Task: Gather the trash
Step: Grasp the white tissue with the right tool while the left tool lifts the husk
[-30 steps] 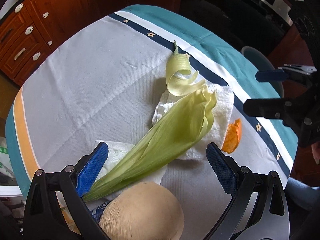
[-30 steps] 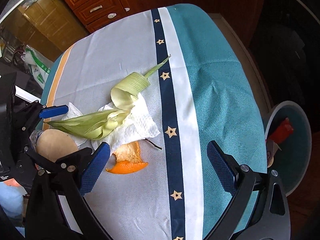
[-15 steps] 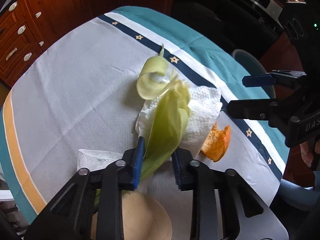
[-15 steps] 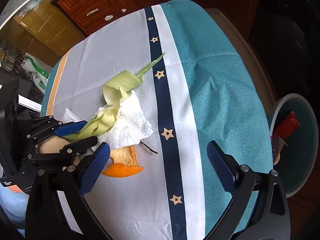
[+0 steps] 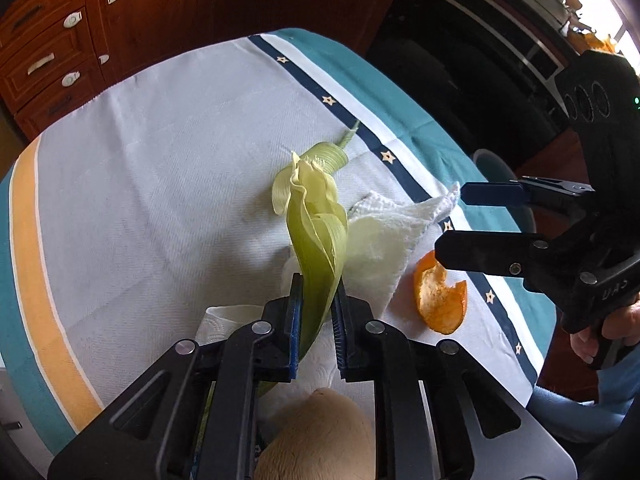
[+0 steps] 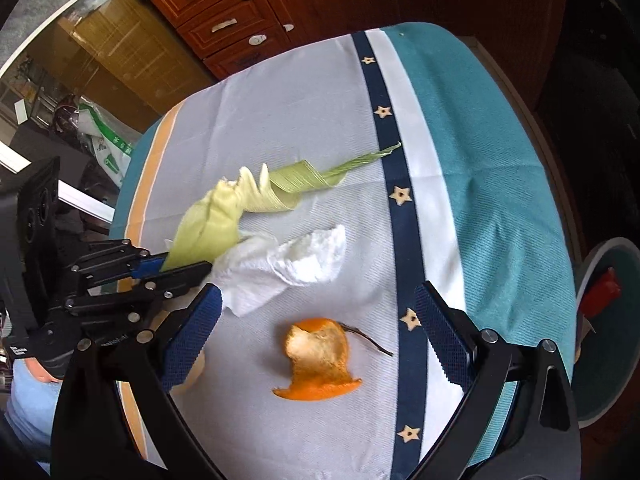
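Reddish wooden drawer cabinet (image 6: 236, 20) behind table; striped star-trimmed tablecloth (image 5: 160, 140); daylight.

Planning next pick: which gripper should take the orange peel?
Right. The right gripper is open with the orange peel between its fingers, while the left gripper is shut on the corn husk.

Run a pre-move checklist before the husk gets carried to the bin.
1. Left gripper shut on corn husk: ok.
2. Husk lifted off the tablecloth: ok at the held end, far tip cannot tell.
3. Paper towel not snagged on husk: cannot tell, it touches the husk.
4. Right gripper open above orange peel: ok.
5. Bin in view beside the table: ok.
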A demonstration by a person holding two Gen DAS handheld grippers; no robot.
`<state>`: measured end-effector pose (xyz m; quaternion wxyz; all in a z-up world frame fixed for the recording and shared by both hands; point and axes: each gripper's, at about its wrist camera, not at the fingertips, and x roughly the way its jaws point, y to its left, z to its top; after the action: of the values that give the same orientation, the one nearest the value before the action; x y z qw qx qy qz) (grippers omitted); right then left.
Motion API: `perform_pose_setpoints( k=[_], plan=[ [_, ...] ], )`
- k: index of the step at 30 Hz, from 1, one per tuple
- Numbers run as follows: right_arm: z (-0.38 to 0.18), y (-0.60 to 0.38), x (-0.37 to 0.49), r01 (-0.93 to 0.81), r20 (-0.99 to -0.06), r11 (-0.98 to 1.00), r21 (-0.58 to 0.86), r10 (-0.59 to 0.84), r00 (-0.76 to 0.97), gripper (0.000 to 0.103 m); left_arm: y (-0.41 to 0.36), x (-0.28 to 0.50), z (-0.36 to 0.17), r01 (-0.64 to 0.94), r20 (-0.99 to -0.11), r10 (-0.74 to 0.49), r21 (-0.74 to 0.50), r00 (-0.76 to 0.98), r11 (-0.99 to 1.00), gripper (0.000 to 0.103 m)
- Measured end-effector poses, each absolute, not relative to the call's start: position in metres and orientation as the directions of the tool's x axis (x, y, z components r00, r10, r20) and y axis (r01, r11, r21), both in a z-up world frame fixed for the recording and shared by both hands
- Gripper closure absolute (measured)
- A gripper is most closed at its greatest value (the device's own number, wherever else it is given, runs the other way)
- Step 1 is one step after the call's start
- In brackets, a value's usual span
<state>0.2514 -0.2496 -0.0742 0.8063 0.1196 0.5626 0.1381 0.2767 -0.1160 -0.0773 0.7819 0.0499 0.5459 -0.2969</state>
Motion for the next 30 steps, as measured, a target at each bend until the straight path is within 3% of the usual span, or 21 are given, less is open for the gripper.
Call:
perform_pose_setpoints(
  k=[6,7,8,9,10,11,16,18,21,30],
  plan=[
    [-0.083,-0.218,0.269,-0.131,-0.867,0.911,0.391,0.412,0.281,0.012,-0.111,0.282,-0.081,0.505,-0.88,-0.421,-0.267,0.219,0.821,0.085],
    [-0.087,-0.214,0.272,-0.137,-0.867,0.909,0.393,0.416,0.274,0.028,-0.11,0.284,-0.081,0.503,-0.881,-0.418,-0.264,0.221,0.823,0.083],
    [-0.091,-0.211,0.274,-0.139,-0.869,0.909,0.393,0.416,0.267,0.057,-0.109,0.285,-0.081,0.502,-0.882,-0.415,-0.261,0.224,0.825,0.077],
    [-0.096,-0.21,0.276,-0.132,-0.871,0.908,0.398,0.419,0.257,0.067,-0.108,0.285,-0.082,0.499,-0.883,-0.41,-0.256,0.227,0.828,0.071],
    [-0.101,-0.211,0.278,-0.115,-0.872,0.907,0.405,0.421,0.251,0.085,-0.107,0.286,-0.083,0.495,-0.885,-0.406,-0.253,0.229,0.831,0.068],
    [-0.103,-0.212,0.278,-0.103,-0.87,0.907,0.408,0.42,0.256,0.089,-0.106,0.288,-0.084,0.492,-0.886,-0.403,-0.251,0.23,0.834,0.063],
    [-0.095,-0.227,0.274,-0.082,-0.853,0.907,0.413,0.416,0.315,0.092,-0.107,0.296,-0.083,0.475,-0.883,-0.402,-0.254,0.241,0.843,0.062],
    [-0.088,-0.235,0.273,-0.075,-0.844,0.906,0.418,0.417,0.338,0.092,-0.112,0.294,-0.078,0.489,-0.874,-0.422,-0.266,0.24,0.831,0.09],
    [-0.079,-0.245,0.269,-0.063,-0.835,0.905,0.42,0.412,0.364,0.092,-0.119,0.288,-0.063,0.504,-0.857,-0.43,-0.249,0.283,0.827,0.099],
    [-0.05,-0.276,0.252,-0.038,-0.8,0.905,0.425,0.395,0.453,0.092,-0.113,0.28,-0.021,0.491,-0.819,-0.433,-0.22,0.377,0.843,0.1]
  ],
)
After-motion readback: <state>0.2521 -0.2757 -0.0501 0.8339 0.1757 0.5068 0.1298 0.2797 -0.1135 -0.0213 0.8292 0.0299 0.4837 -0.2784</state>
